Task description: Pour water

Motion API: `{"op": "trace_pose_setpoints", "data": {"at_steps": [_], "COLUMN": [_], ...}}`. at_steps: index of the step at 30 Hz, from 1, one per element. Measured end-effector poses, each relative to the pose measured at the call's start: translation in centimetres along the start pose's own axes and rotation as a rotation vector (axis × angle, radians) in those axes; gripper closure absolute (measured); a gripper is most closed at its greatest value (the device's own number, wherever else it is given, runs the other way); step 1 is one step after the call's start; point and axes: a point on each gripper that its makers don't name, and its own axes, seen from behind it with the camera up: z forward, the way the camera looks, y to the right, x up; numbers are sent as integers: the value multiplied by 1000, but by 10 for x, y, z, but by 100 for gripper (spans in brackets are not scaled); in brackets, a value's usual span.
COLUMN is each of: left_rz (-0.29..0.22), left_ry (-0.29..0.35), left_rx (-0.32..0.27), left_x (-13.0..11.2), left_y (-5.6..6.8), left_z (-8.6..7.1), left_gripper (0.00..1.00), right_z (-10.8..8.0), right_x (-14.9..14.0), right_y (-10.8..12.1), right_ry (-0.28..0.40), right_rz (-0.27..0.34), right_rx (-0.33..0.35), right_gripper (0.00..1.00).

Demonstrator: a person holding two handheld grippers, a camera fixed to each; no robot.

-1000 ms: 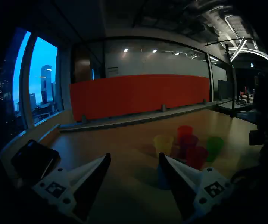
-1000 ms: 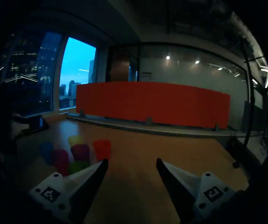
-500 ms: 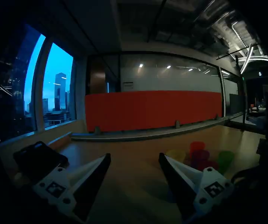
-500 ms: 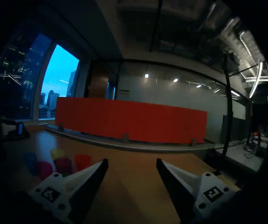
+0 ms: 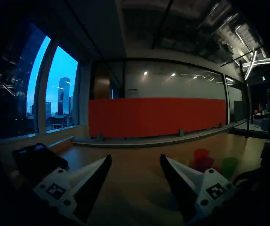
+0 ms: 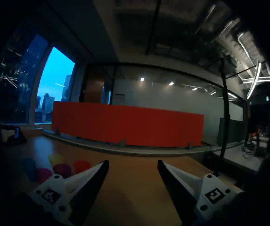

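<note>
Currently logged: dim office, wooden table (image 6: 135,196), orange partition (image 6: 127,126) behind it.

- Left gripper (image 5: 135,156): fingers spread apart, nothing between them, held above the tabletop.
- Right gripper (image 6: 132,162): fingers likewise apart and empty.
- Cups: one tight cluster standing on the table.
  - Right gripper view, low at its left: yellow cup (image 6: 55,159), red cup (image 6: 81,165), magenta cup (image 6: 62,169), pink cup (image 6: 44,174), blue cup (image 6: 29,167).
  - Left gripper view, low at its right, beyond the right-hand finger: green cup (image 5: 229,165) beside the reds.
- Water: none discernible. Which cup is filled cannot be told.
- Other: black device (image 5: 37,160) at the table's window side.

Hazards, judged:
- The cups stand touching or nearly so, so a finger pushed in for one would likely knock its neighbour over.
- Both cameras aim well over the cluster, so any approach starts half blind.
- Poor light blurs the rims, which invites a crushed or off-centre grip and a spill.
</note>
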Motion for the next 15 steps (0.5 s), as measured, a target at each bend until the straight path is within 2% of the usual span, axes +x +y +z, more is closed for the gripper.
{"op": "trace_pose_setpoints", "data": {"at_steps": [8,15], "left_rz": [10,-2], "left_ry": [2,2], "left_rx": [15,23], "left_x": [-13,-23], "left_y": [-2,-2], "left_z": [2,1], "left_gripper": [5,5], "right_z": [2,1], "right_x": [-2,-1], "right_y": [1,1], "right_ry": [-17,-24], "right_rz": [34,56], "right_rx": [-7,-9], "right_gripper": [0,0]}}
